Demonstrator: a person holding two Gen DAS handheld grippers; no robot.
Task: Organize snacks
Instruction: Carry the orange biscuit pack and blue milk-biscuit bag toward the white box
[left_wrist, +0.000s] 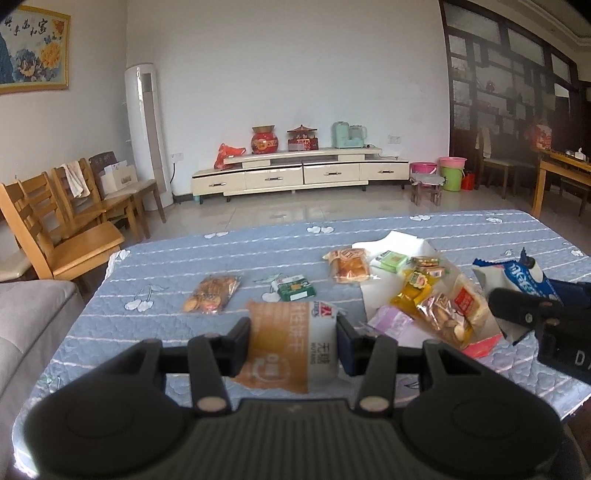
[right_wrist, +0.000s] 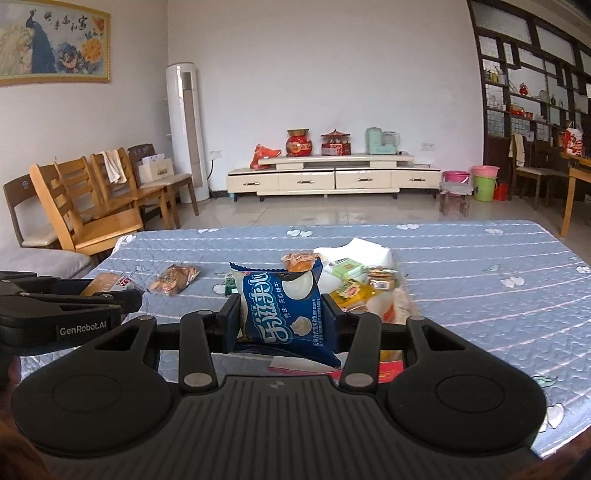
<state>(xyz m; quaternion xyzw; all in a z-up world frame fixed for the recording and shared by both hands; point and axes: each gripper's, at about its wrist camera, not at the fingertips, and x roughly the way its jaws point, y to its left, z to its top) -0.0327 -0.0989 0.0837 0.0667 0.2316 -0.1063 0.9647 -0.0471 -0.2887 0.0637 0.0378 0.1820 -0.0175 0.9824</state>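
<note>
Black ribbed tongs (left_wrist: 293, 341), crinkly orange packet (left_wrist: 280, 343)

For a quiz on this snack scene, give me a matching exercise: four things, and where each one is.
Things:
1. orange packet
2. blue packet
3. green packet
4. pink bucket

Places:
A. lying on the tablecloth
B. in the right claw
C. on the floor by the far wall
D. in the left claw

Pairs: 1-D, 2-B, 3-A, 4-C

Orange biscuit packet (left_wrist: 284, 347) and blue packet (right_wrist: 286, 314) held aloft
</note>
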